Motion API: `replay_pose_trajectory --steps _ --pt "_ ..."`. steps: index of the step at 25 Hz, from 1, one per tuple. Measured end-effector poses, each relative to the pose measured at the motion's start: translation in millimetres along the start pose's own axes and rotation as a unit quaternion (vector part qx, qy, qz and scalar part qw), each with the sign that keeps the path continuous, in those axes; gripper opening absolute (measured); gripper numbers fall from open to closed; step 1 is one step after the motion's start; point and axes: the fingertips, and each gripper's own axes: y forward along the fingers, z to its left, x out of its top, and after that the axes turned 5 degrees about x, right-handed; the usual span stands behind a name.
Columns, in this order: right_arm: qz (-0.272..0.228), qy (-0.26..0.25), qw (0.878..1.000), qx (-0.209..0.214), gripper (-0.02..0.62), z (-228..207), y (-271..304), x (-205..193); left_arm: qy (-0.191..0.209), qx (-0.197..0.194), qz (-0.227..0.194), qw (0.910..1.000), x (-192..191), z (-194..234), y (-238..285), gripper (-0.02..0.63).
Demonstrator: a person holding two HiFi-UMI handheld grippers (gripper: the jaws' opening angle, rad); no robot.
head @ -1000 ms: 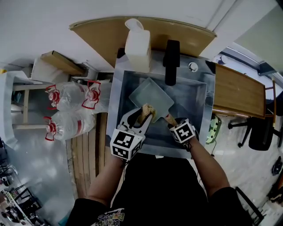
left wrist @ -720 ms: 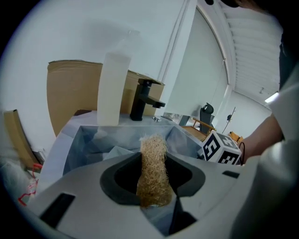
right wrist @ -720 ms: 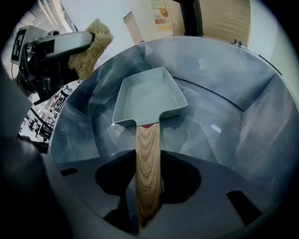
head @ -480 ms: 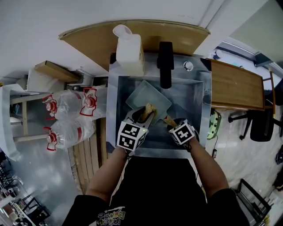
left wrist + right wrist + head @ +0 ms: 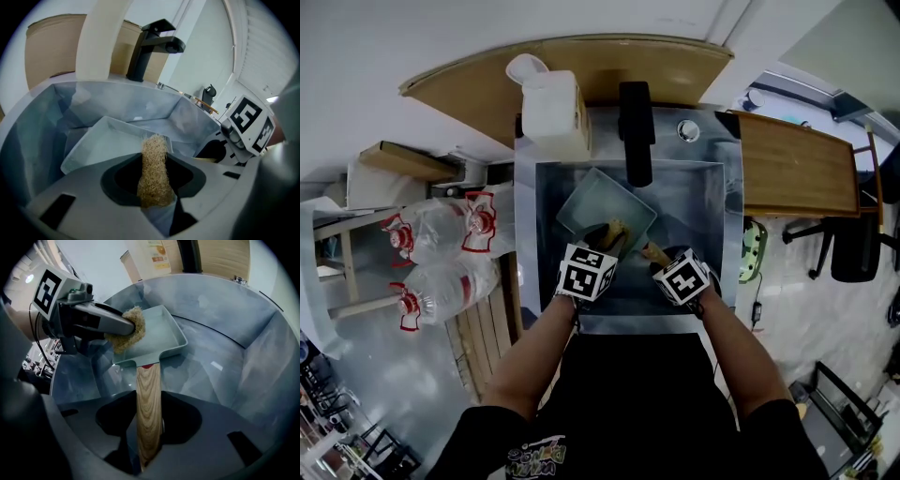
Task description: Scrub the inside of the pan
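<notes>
Both forearms reach in from 6 o'clock over the front edge of the sink (image 5: 694,197). The left gripper (image 5: 609,239) tilts down toward 1 o'clock, its jaws clamped on a tan fibre scrubber (image 5: 153,164) that sticks out past the tips. The right gripper (image 5: 656,253) points more steeply down toward 10 o'clock, its jaws clamped on the wooden handle (image 5: 149,399) of the pan (image 5: 595,202). The pan lies in the basin, its handle running out toward 4 o'clock. The scrubber sits at the pan's rim corner beside the handle, and the pan's floor beyond it is bare. The faucet (image 5: 635,131) overhangs at 12 o'clock of the pan. The basin floor lies open at 3 o'clock, and the left sink wall stands close at 9 o'clock.
</notes>
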Motion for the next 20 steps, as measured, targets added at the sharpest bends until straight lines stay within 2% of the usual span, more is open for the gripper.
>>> replay_pose_trajectory --steps 5,10,17,20 --pt "0.006 -0.002 1.0 0.003 0.155 0.3 0.1 -0.8 0.019 0.006 0.04 0.999 -15.0 -5.3 15.8 0.147" --pt "0.01 0.001 1.0 0.006 0.155 -0.4 0.3 -0.1 0.089 0.021 0.071 0.9933 -26.9 -13.7 28.5 0.146" --pt "0.007 -0.001 1.0 0.003 0.155 -1.7 3.4 1.8 0.153 0.055 0.077 0.9836 -37.0 -13.9 35.3 0.146" --pt "0.01 -0.004 1.0 0.006 0.155 -0.2 3.9 1.6 0.16 0.065 0.075 0.9821 -38.4 -12.1 36.4 0.146"
